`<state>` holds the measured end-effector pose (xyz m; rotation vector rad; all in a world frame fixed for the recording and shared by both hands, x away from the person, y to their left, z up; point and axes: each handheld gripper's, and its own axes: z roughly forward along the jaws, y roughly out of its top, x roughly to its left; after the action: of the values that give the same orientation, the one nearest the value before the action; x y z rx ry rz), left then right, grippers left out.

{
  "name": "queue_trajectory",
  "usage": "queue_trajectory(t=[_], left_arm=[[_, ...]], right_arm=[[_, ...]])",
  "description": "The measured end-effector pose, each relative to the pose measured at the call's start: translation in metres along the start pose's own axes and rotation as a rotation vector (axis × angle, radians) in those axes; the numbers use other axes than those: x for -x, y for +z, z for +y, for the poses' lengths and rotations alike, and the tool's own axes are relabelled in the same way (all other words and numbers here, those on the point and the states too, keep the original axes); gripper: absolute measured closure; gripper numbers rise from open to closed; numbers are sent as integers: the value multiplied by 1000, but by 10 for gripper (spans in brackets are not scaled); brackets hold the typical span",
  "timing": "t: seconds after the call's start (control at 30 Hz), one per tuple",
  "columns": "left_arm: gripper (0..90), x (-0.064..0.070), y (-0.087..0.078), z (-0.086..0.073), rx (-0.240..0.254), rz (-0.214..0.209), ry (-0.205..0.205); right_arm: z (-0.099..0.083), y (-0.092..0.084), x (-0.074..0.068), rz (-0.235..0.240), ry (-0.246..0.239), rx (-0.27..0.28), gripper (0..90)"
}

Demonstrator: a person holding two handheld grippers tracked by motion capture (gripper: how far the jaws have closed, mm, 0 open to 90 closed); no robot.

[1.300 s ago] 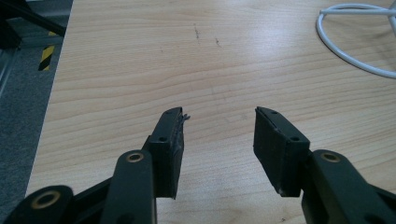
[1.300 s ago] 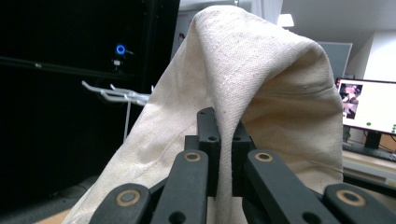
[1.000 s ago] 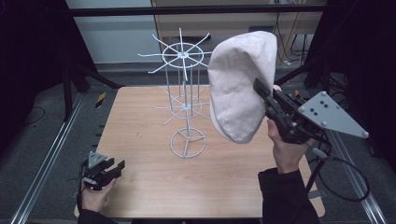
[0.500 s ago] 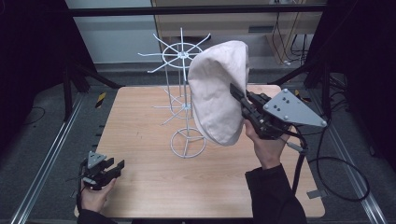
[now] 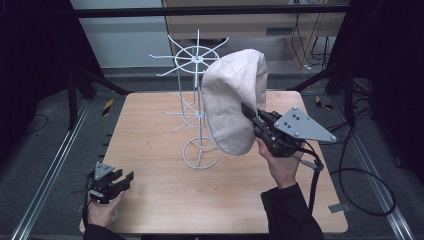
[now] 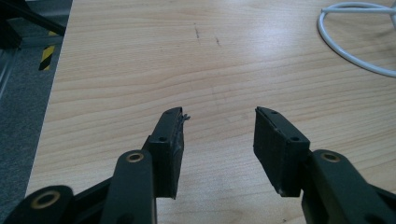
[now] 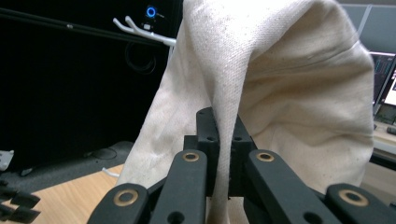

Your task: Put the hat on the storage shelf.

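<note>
A cream cloth hat [image 5: 232, 100] hangs in the air beside a white wire rack [image 5: 197, 107] that stands on the wooden table [image 5: 150, 150]. My right gripper [image 5: 250, 114] is shut on a fold of the hat's fabric [image 7: 224, 116], with the cloth pinched between its fingers [image 7: 208, 130]. The hat covers the rack's right-hand arms. One rack hook [image 7: 140, 30] pokes out behind the cloth in the right gripper view. My left gripper [image 5: 125, 181] rests low at the table's front left corner, open, with bare wood between its fingers [image 6: 170, 140].
The rack's round wire base [image 5: 201, 153] sits mid-table; its edge [image 6: 355, 51] shows in the left gripper view. A metal rail [image 5: 45, 170] runs along the left of the table. Cables [image 5: 350, 175] trail on the floor at right.
My right hand has carried the hat down and left, toward the rack's upper spokes. The left gripper has stayed where it was.
</note>
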<state>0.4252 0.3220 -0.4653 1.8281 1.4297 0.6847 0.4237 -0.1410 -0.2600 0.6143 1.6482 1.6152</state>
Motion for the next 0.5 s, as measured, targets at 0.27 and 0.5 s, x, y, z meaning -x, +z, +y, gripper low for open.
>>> queue_trajectory(t=[0.27, 0.5], left_arm=[[527, 0, 0, 0, -1, 1, 3], [527, 0, 1, 0, -3, -1, 3]], right_arm=[[-11, 1, -2, 3, 15, -51, 867], [-22, 4, -3, -1, 46, -108, 813]])
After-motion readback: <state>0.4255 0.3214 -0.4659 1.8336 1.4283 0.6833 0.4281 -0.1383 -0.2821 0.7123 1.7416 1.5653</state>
